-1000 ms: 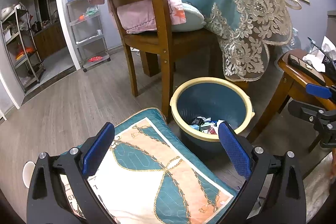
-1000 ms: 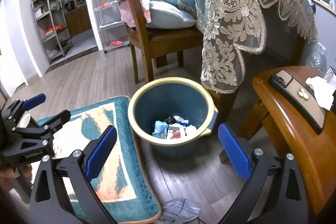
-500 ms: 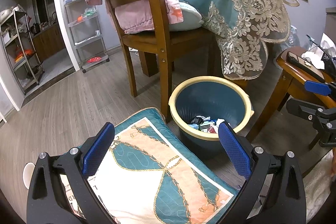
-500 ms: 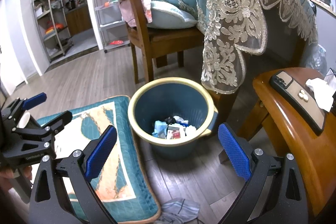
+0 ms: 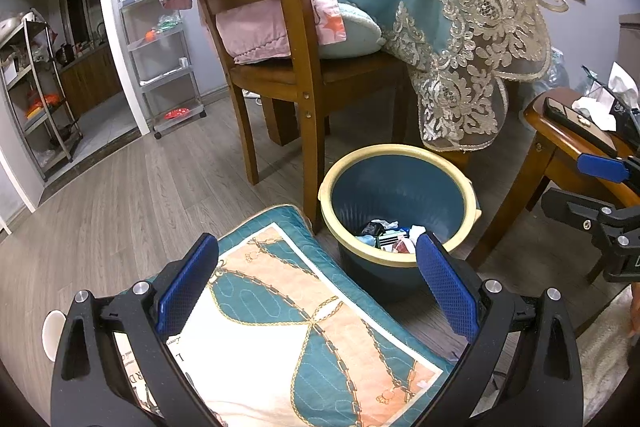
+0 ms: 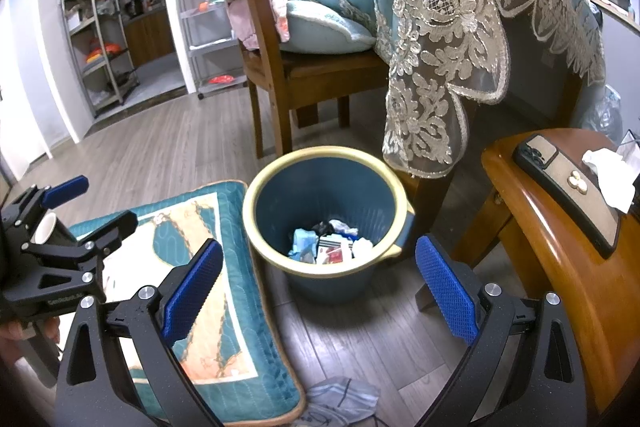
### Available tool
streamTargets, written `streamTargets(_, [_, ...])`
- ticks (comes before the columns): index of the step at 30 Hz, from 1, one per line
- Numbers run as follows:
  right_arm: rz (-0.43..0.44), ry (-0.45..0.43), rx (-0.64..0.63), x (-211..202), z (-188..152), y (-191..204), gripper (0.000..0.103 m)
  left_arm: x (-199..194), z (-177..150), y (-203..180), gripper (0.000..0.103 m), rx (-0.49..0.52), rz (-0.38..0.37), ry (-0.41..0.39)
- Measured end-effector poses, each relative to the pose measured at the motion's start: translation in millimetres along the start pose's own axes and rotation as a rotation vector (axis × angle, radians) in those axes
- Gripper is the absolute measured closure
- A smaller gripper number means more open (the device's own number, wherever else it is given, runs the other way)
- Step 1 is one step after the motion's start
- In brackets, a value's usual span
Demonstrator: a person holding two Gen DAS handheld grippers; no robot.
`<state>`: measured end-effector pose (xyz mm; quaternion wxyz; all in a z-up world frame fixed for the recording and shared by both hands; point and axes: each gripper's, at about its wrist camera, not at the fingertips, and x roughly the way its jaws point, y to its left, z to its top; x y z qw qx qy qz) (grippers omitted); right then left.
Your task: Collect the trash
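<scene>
Trash (image 5: 386, 237) lies at the bottom of the blue bin (image 5: 400, 163) with the cream rim, at the centre right of the left wrist view. The left tongs (image 5: 316, 287) are at the lower middle of this frame, released, with nothing between the blue pads; they hang above a teal cushion (image 5: 280, 307). Compared with one second ago, the bin sits almost at the same place in the frame, only very slightly lower and more to the left, so this arm has hardly moved. At the right edge of the frame the right tongs (image 5: 600, 195) are seen from the side, in front of a wooden bench (image 5: 548, 131).

In the right wrist view, the bin (image 6: 324, 157) is at the centre of the frame and the trash (image 6: 328, 243) inside it shows clearly: paper pieces and small packets. The right tongs (image 6: 318, 287) at the lower middle are also released and empty, near the bin rim. At the left edge are the left tongs (image 6: 80, 203), open too. This view is nearly unchanged as well. On the bench at the right lie a phone (image 6: 568, 187) and a crumpled white tissue (image 6: 612, 179); on the floor at the bottom edge lies a grey cloth (image 6: 340, 399).

Probably a piece was just dropped and the next one must be found; the tissue seems a likely candidate.
</scene>
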<state>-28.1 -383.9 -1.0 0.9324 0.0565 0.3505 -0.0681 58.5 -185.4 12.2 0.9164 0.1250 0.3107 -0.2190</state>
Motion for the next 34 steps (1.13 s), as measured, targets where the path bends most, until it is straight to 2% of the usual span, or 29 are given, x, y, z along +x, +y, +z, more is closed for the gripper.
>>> streamTargets(23, [-0.001, 0.003, 0.002, 1, 0, -1, 0.007, -2, -1, -12, 0.006, 0.062, -0.014, -0.014])
streamTargets(26, [-0.002, 0.006, 0.003, 2, 0, -2, 0.007, -3, 0, -13, 0.006, 0.064, -0.033, -0.013])
streamTargets(30, [-0.012, 0.023, 0.003, 7, -1, -2, 0.006, -8, 0, -8, 0.006, 0.049, -0.018, 0.017])
streamTargets(34, [-0.048, 0.079, 0.000, 27, -5, 5, 0.005, -34, -2, 14, 0.006, -0.002, 0.003, 0.012])
